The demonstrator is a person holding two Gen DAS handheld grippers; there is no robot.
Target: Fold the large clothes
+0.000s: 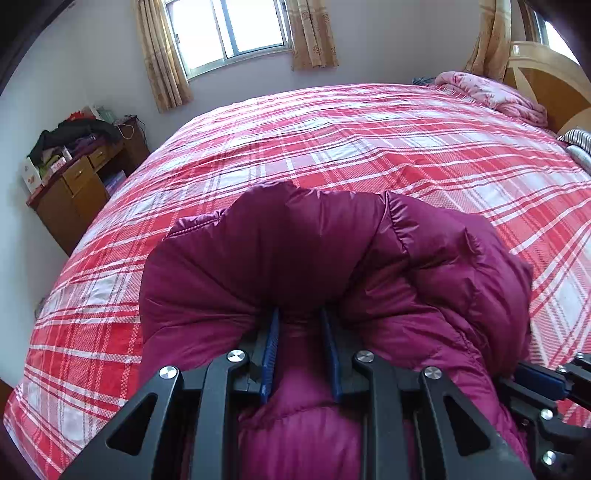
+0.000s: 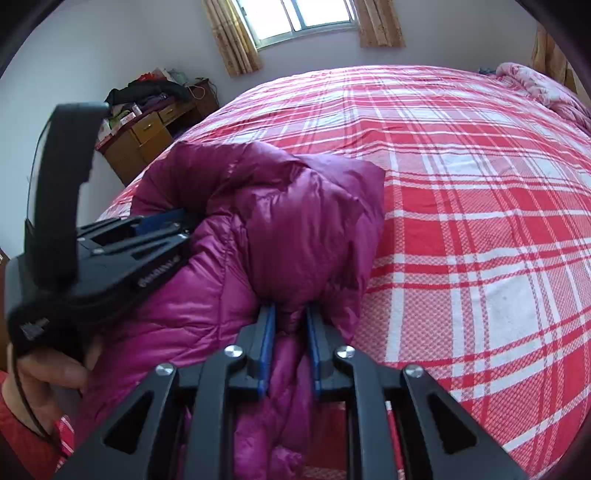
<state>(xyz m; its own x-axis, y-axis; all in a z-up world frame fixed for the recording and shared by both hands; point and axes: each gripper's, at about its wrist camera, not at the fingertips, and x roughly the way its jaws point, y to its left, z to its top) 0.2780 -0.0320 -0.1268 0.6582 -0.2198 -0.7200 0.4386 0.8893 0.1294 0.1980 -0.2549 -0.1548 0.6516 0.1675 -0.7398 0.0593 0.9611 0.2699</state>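
Observation:
A puffy magenta down jacket is bunched up at the near edge of a bed with a red and white plaid cover. My left gripper is shut on a thick fold of the jacket, its blue-padded fingers pressed into the fabric. My right gripper is shut on another fold of the same jacket. The left gripper also shows in the right wrist view, close beside the right one, at the jacket's left side. The right gripper's edge shows in the left wrist view at the lower right.
A wooden desk piled with clothes and boxes stands left of the bed by the wall. A pink quilt and a wooden headboard are at the far right. A curtained window is in the far wall.

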